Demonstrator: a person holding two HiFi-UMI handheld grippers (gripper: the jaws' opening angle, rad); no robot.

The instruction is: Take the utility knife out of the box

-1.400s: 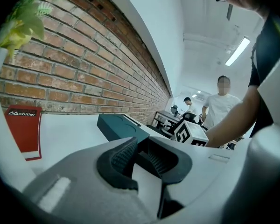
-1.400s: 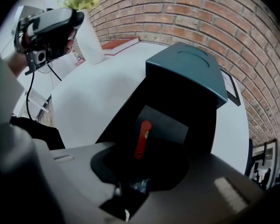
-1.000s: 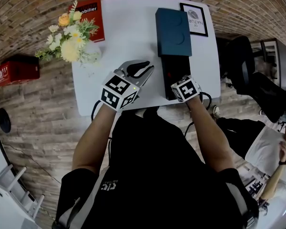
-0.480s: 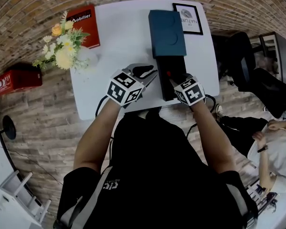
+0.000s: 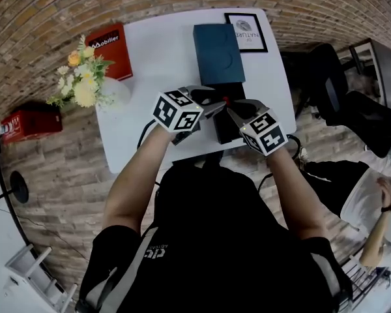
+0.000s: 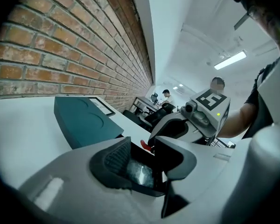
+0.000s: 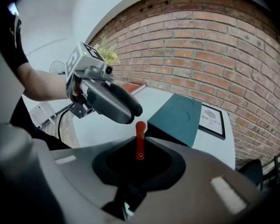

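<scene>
The red utility knife stands upright between the jaws of my right gripper, which is shut on it, above the open black box. In the head view its red tip shows between the two grippers. My left gripper sits just left of the knife's tip; its jaws have just been opening and stand open, with nothing between them. The knife's red end shows just beyond its fingertips. The teal lid lies behind the box on the white table.
A vase of flowers and a red book stand at the table's left. A framed picture lies at the back right corner. A dark chair and a seated person are to the right.
My right gripper has risen out of the box with the red knife. My left gripper has moved right toward the knife's tip and opened its jaws.
</scene>
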